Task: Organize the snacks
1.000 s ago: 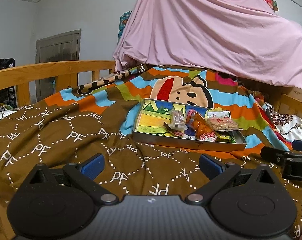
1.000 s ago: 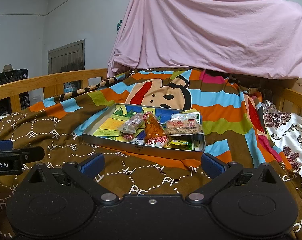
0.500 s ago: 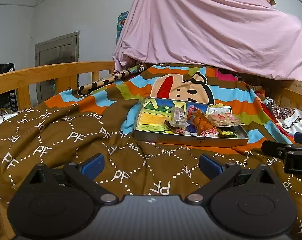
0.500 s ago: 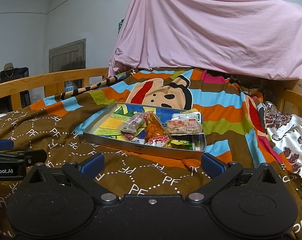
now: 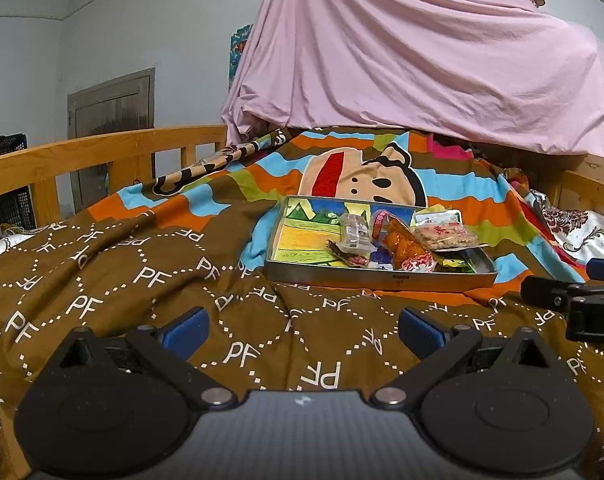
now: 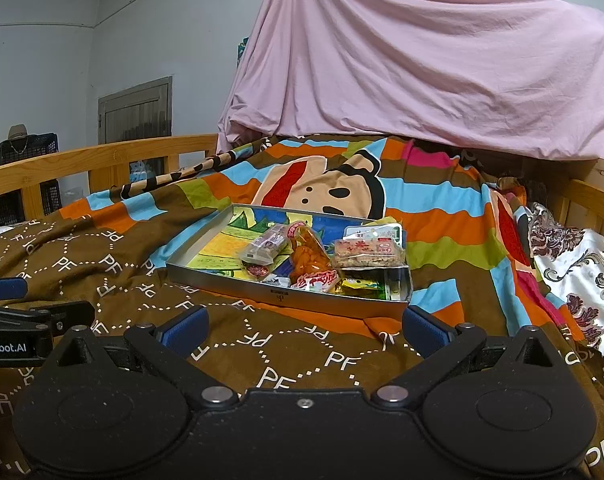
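Both grippers low over the bed, nothing in either. Left gripper [image 5: 304, 330]: jaws spread wide, released, blue pads apart over the brown "PF" blanket [image 5: 114, 280]. Right gripper [image 6: 304, 328]: same story, jaws wide apart, empty.

Metal tray [image 6: 286, 294] sits on the blanket ahead of both, near the striped cartoon-face part of the cover. Snacks piled toward the tray's right end; left end shows bare coloured lining. In there: clear-wrapped brown bar [image 6: 264, 246], orange snack bag [image 6: 310, 256] w/ red-white label beside it, rice-cake pack [image 6: 368, 254] propped on top at the right, small green/yellow packets [image 6: 360, 284] under it by the near wall.

From the left wrist view, same tray [image 5: 382, 280] is centre-right, and the right gripper's finger pokes in at the right edge. Pink sheet [image 5: 422, 60] draped behind. Wooden bed rail [image 5: 102, 148] on the left.
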Demonstrator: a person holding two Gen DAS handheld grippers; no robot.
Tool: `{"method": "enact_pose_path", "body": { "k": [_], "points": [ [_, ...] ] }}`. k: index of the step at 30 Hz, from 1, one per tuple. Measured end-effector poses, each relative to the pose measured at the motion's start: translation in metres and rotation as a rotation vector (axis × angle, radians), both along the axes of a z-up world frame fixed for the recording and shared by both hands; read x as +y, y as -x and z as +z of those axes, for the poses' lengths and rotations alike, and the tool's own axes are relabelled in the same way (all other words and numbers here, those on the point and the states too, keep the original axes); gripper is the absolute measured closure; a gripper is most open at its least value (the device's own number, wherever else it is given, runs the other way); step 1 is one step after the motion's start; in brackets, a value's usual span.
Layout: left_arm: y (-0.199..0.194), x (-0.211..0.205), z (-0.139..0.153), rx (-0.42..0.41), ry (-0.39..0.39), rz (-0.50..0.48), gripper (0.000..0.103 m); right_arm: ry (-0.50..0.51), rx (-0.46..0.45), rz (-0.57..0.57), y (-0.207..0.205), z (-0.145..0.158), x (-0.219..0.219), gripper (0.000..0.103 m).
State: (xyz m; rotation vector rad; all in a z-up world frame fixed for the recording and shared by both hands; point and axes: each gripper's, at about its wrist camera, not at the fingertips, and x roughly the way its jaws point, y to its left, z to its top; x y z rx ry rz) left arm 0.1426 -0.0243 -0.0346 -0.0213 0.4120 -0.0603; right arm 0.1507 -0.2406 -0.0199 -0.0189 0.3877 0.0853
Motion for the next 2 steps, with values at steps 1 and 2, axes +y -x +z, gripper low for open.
{"method": "enact_pose_path", "body": {
  "k": [1,2],
  "points": [
    [0.0000,-0.0001,0.0000,0.001,0.000,0.001,0.000,0.000,0.001,0.000,0.0002,-0.0002,-0.0002,0.001],
    [0.0000,0.0000,-0.0001,0.002,0.001,0.000,0.000,0.000,0.001,0.000,0.0001,-0.0002,-0.0002,0.001]
  ]
}}
